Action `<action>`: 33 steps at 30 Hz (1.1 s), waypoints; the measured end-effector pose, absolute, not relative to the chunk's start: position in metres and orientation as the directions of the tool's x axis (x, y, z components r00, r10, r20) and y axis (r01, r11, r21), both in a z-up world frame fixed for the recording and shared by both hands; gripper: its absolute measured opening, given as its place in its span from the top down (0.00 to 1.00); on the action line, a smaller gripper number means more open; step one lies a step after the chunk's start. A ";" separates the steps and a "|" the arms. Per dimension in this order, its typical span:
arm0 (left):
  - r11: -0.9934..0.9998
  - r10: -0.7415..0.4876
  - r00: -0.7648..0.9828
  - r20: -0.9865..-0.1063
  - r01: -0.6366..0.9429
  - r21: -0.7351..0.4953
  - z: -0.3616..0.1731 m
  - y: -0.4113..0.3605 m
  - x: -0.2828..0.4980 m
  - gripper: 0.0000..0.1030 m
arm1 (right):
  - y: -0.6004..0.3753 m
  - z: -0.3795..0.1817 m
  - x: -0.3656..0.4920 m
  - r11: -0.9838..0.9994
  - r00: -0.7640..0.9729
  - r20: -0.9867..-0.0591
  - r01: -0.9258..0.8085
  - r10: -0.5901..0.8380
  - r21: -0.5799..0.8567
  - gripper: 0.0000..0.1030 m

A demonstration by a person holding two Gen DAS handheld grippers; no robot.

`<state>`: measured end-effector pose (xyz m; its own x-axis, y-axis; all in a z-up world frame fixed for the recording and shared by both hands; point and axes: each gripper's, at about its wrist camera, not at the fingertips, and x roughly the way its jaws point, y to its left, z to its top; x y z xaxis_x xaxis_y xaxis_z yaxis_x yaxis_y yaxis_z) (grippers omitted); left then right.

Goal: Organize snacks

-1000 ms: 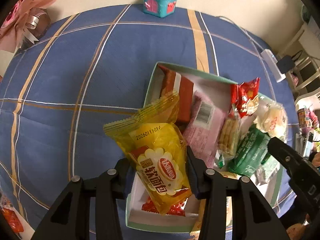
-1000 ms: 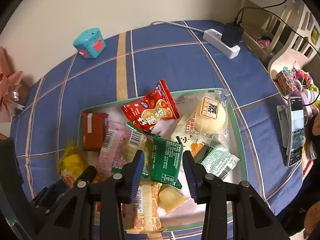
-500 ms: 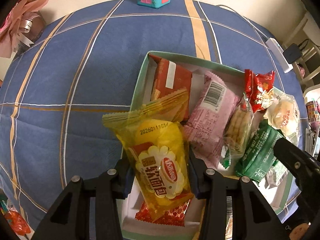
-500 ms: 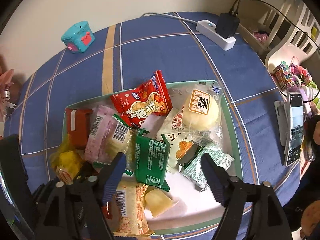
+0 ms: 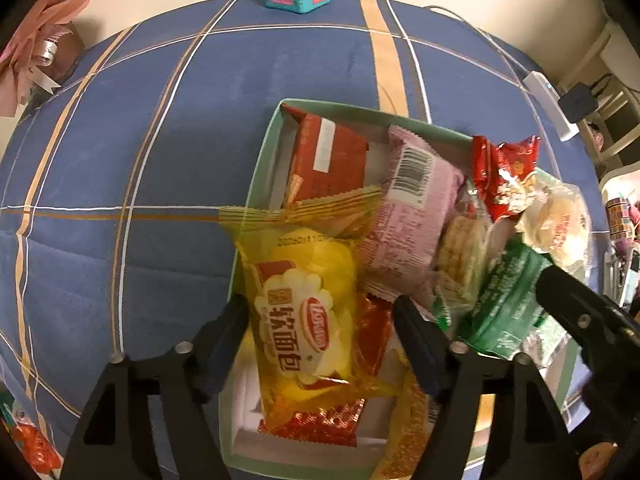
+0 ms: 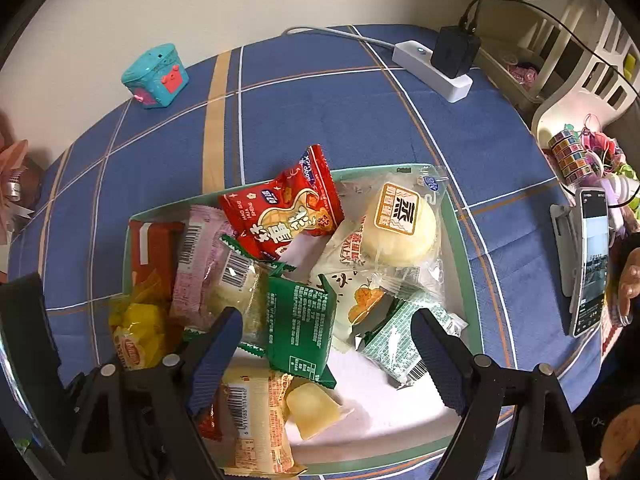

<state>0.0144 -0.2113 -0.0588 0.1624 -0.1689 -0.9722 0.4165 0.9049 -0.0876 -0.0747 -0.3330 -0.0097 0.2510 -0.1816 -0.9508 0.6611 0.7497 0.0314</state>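
Left gripper: jaws have just been opening and stand wide. The yellow soft-bread packet lies between the fingers; neither pad presses on it. It rests at the near left corner of the green-rimmed box, its crimped far end over the box's left wall.

Right gripper: jaws have just been opening, wide apart, nothing held. The green packet lies between its fingers inside the box, released.

Risks:
- The yellow packet overhangs the wall; it may tip out onto the blue checked cloth if the left fingers brush it on withdrawal.
- The box is crowded; the red peanut packet sits propped over the far rim and could slide off if the pile shifts.
- The two grippers work close together over the box; a collision seems possible.

Unclear:
- What lies under the yellow packet: only red foil edges show.
- The near rim of the box is cut off behind the fingers in both views.
- Printed text on the pink packet is unreadable.
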 end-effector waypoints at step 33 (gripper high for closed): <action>0.959 -0.010 0.426 -0.904 0.260 0.113 0.003 -0.151 0.037 0.04 | -0.322 0.001 -0.076 0.761 0.246 -0.942 0.649 -0.228 -0.014 0.14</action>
<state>0.0369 -0.1514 0.0032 0.4264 -0.0097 -0.9045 0.2605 0.9589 0.1125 -0.0758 -0.3222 0.0007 0.2460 -0.2275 -0.9422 0.6487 0.7609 -0.0144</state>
